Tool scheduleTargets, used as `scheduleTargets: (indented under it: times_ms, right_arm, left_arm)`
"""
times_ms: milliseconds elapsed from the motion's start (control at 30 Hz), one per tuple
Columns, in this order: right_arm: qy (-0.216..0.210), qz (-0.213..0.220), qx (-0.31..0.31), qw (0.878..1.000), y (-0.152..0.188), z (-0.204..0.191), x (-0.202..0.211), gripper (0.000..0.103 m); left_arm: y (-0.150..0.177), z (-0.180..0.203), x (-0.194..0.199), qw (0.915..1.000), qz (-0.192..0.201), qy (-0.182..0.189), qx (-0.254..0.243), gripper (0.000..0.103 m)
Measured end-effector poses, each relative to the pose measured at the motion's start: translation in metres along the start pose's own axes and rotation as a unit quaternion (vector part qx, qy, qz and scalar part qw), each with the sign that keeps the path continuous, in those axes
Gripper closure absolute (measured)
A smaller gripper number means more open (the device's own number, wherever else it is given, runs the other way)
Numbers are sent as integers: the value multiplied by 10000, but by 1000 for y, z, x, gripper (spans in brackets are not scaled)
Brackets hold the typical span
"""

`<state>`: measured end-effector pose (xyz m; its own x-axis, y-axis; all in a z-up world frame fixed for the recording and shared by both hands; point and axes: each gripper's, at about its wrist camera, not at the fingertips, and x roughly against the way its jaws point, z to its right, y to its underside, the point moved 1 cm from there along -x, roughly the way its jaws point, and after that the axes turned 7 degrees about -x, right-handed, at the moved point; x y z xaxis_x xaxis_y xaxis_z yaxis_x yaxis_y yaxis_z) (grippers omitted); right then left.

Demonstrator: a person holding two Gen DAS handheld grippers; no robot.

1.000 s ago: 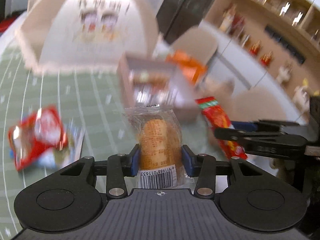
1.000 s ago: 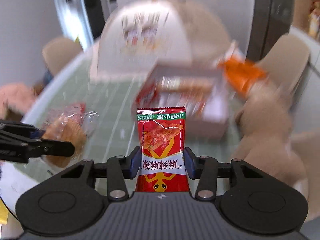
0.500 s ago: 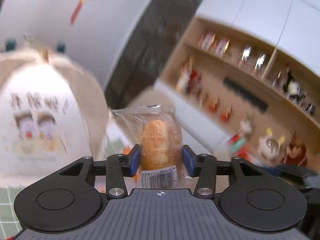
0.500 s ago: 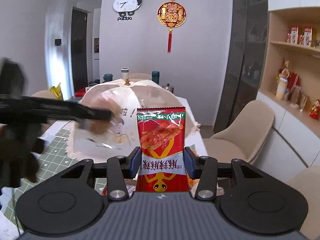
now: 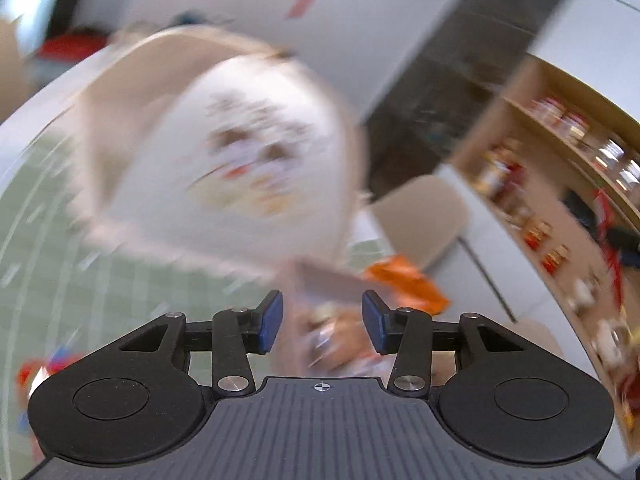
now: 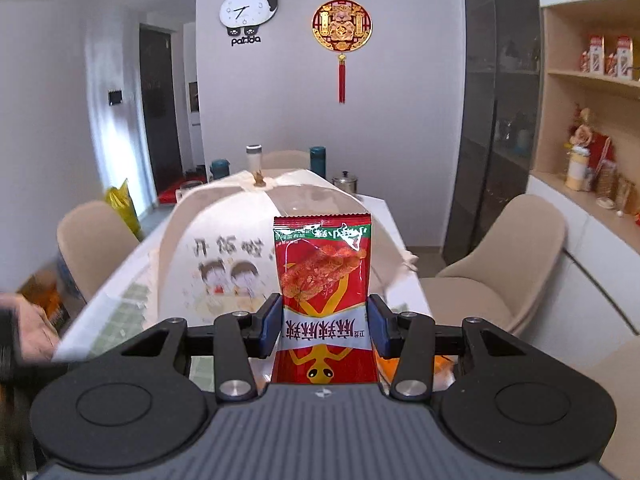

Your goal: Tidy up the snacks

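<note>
- Pinching the red snack packet (image 6: 325, 300) upright, the right gripper (image 6: 323, 326) hangs near the table's near edge.
- Left gripper (image 5: 322, 317): jaws closing, nothing held, above a blurred box (image 5: 332, 320); dome food cover (image 5: 240, 168) fills the far left.

This is a home dining room. A long counter (image 6: 404, 280) laid with a green checked cloth (image 5: 120, 280) carries a domed mesh food cover (image 6: 224, 248) printed with cartoon children, with flasks (image 6: 318, 158) and a pot (image 6: 345, 180) at its far end. Padded beige dining chairs (image 6: 516, 264) stand along it. On the wall hang a panda clock (image 6: 247, 8) and a red-and-gold tasselled ornament (image 6: 341, 28) — household decoration — and wooden shelves (image 6: 592, 76) hold boxes and figurines.
</note>
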<state>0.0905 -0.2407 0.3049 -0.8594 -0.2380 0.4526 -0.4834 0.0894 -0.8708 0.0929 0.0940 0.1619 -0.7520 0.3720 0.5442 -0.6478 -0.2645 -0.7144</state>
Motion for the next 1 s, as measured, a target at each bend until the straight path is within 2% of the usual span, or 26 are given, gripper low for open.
scheduleTargets:
  times_ms: [33, 133, 200, 367, 533, 667, 800, 900, 1000]
  right_arm:
    - [23, -73, -43, 10000, -6, -2, -10, 57]
    - [150, -301, 14, 9994, -17, -11, -49, 44]
    - [297, -394, 36, 9988, -14, -18, -69, 36]
    - [229, -847, -23, 9961, 4, -33, -102, 32]
    - [175, -1449, -22, 9893, 45, -58, -137, 32]
    - [-185, -1955, 59, 9805, 84, -90, -158, 32]
    - [-699, -2499, 198, 9656, 131, -134, -179, 32]
    - [-1064, -2920, 306, 9500, 166, -170, -198, 32]
    - [-1319, -3160, 406, 9387, 192, -202, -213, 32]
  left_arm:
    - [8, -15, 4, 9997, -58, -96, 236, 55]
    - [29, -55, 18, 9953, -191, -482, 815, 55]
    - [42, -78, 27, 9924, -294, -747, 931, 55]
    - [70, -123, 45, 9843, -449, -1386, 996, 55]
    - [86, -148, 58, 9814, -471, -1474, 1132, 55]
    - [94, -161, 69, 9798, -461, -1521, 1212, 55]
    - [107, -166, 83, 9785, -505, -1528, 1287, 55]
    - [118, -169, 93, 9760, -581, -1592, 1364, 55]
    - [129, -170, 105, 9730, -698, -1690, 1407, 55]
